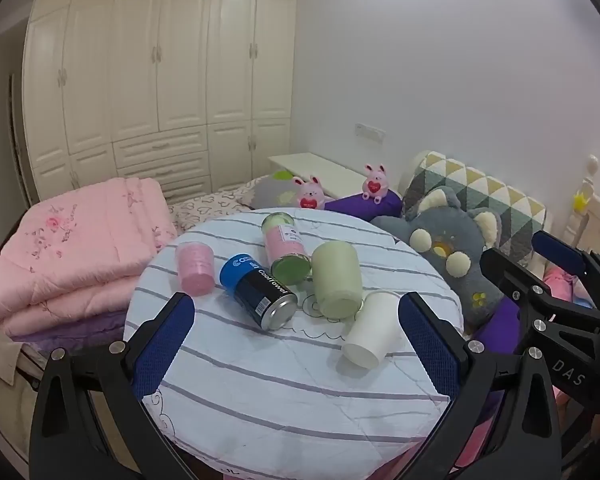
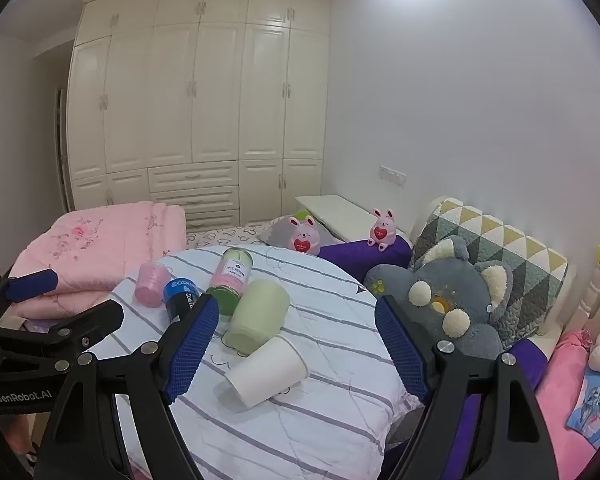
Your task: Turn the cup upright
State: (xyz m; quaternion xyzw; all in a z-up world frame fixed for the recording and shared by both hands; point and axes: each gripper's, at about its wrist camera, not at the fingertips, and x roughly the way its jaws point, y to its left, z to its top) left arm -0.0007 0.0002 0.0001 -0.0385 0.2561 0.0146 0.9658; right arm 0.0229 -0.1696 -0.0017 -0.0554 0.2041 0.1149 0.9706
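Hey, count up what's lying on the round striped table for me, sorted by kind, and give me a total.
Cups: 3 — pink cup, green cup, white cup, all on their sides.
Canisters: 2 — blue-and-black CoolTowel can, pink-and-green canister, also lying down.
Total: 5 on the table.

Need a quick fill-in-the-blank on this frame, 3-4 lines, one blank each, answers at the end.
1. The white paper cup is lying on its ____.
2. The black can has a ____ top end.
3. The left gripper and the right gripper are both ____.
4. The cups rest on a round table under a ____ cloth.

Answers: side; blue; open; striped
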